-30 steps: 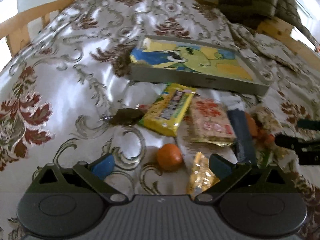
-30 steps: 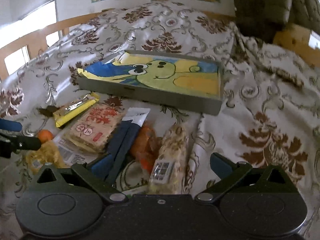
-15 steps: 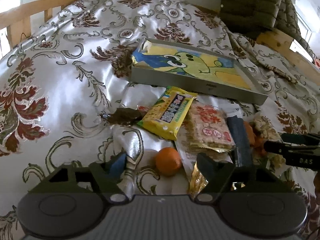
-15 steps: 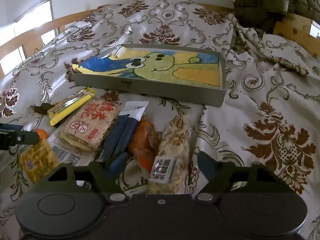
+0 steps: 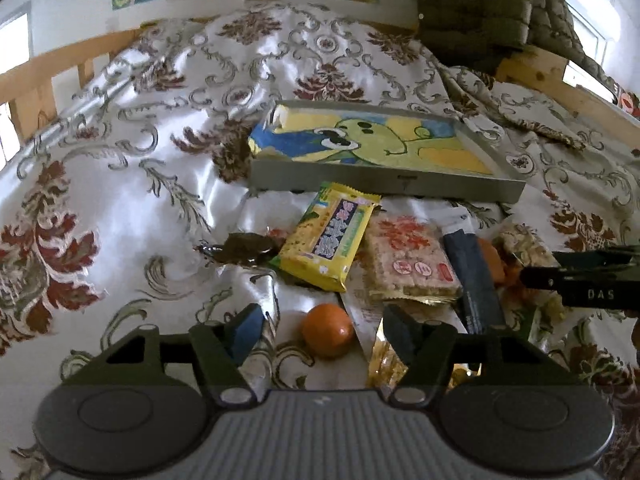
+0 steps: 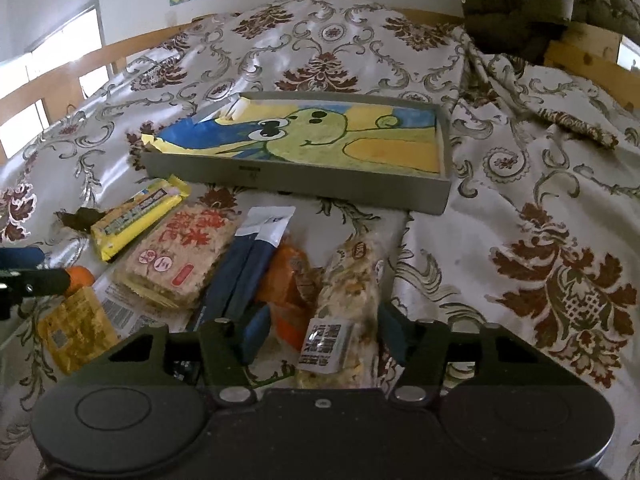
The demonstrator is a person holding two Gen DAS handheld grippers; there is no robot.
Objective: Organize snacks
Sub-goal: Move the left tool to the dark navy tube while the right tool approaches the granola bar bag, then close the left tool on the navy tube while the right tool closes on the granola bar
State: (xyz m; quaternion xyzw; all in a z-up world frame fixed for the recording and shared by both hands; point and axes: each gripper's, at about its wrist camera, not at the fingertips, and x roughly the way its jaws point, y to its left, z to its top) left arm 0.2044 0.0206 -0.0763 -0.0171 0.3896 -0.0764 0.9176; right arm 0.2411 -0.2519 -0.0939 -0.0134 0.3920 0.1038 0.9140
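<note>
We hold both grippers angled down over snacks scattered on a bed with a floral bedspread (image 5: 132, 200). The left gripper (image 5: 322, 334) has its jaws part open around a tangerine (image 5: 328, 330), not touching it. The right gripper (image 6: 320, 330) has its jaws part open around a clear nut-bar packet (image 6: 344, 304), which our view cuts off at its near end; we cannot tell whether the pads touch it. Both sets of jaws have just been closing, narrower than a second ago. Beyond the snacks lies a shallow grey tray (image 6: 304, 182) lined with a cartoon drawing. The yellow biscuit packet (image 5: 330, 240) lies just before it.
</note>
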